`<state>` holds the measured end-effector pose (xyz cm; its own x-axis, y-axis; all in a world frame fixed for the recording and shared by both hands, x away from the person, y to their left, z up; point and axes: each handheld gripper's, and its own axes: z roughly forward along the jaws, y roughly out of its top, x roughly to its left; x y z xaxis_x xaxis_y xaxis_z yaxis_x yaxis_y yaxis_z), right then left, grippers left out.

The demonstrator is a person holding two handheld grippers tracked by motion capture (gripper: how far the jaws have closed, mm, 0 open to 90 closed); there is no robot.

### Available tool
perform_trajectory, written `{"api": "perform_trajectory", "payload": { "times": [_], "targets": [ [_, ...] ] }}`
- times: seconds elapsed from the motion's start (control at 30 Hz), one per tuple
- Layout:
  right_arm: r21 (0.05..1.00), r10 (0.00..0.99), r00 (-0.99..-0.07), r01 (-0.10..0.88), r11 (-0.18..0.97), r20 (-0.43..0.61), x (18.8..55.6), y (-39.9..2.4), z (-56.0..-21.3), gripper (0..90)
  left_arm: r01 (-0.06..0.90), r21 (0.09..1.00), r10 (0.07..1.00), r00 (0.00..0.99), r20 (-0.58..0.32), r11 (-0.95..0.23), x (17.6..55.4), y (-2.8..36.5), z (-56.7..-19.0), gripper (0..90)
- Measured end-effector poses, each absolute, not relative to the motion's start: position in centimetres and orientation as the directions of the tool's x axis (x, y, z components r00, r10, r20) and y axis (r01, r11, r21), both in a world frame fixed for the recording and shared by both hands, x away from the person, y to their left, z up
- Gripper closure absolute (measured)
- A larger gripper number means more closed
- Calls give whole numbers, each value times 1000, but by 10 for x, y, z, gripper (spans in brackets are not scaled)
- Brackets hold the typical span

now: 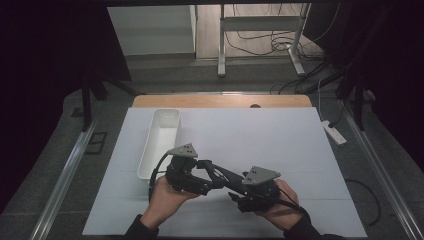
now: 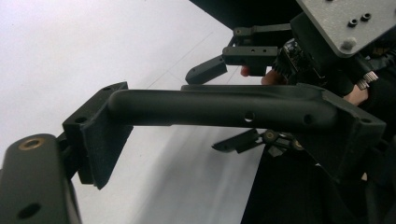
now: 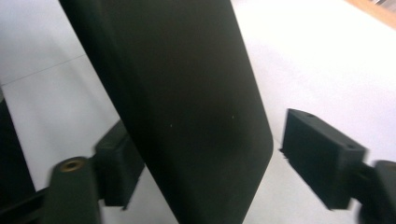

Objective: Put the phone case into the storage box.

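Observation:
A long black part [image 1: 222, 172] with a rounded bar and blocky ends hangs above the front of the white table, between my two grippers. My left gripper [image 1: 207, 182] is shut on it, and in the left gripper view the bar [image 2: 224, 105] runs across from pad to pad. My right gripper [image 1: 235, 192] comes in from the right with its jaws either side of the part. In the right gripper view the part's flat black face [image 3: 187, 93] stands between the pads; the right pad [image 3: 322, 158] is clear of it, and the left pad [image 3: 116, 163] sits at its edge.
A long white tray [image 1: 159, 142] lies at the left of the white table sheet [image 1: 280, 140], just beyond my left hand. The wooden table edge [image 1: 220, 101] runs along the back. A power strip [image 1: 334, 132] lies on the floor to the right.

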<state>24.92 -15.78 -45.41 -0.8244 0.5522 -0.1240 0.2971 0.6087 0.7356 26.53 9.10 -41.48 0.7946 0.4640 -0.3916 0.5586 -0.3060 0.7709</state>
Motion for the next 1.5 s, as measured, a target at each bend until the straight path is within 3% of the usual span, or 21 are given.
{"api": "perform_trajectory", "payload": {
  "times": [0.27, 0.83, 1.2, 1.37, 1.5],
  "targets": [
    [741, 549, -816, 254, 621, -181, 245, -157, -453, 488, 573, 765, 465, 785, -409, -295, 266, 88, -413, 151],
    [729, 529, -811, 201, 654, -251, 242, -159, -452, 758, 598, 762, 497, 754, -430, -248, 269, 92, -414, 143],
    [706, 494, -814, 154, 691, -306, 238, -155, -452, 824, 595, 773, 493, 752, -438, -221, 270, 92, -415, 133],
    [704, 484, -806, 123, 699, -340, 236, -154, -451, 847, 628, 759, 460, 733, -502, -172, 273, 96, -418, 129],
    [714, 508, -808, 165, 680, -298, 240, -158, -450, 848, 624, 758, 477, 734, -484, -190, 274, 97, -418, 62]
  ]
}}
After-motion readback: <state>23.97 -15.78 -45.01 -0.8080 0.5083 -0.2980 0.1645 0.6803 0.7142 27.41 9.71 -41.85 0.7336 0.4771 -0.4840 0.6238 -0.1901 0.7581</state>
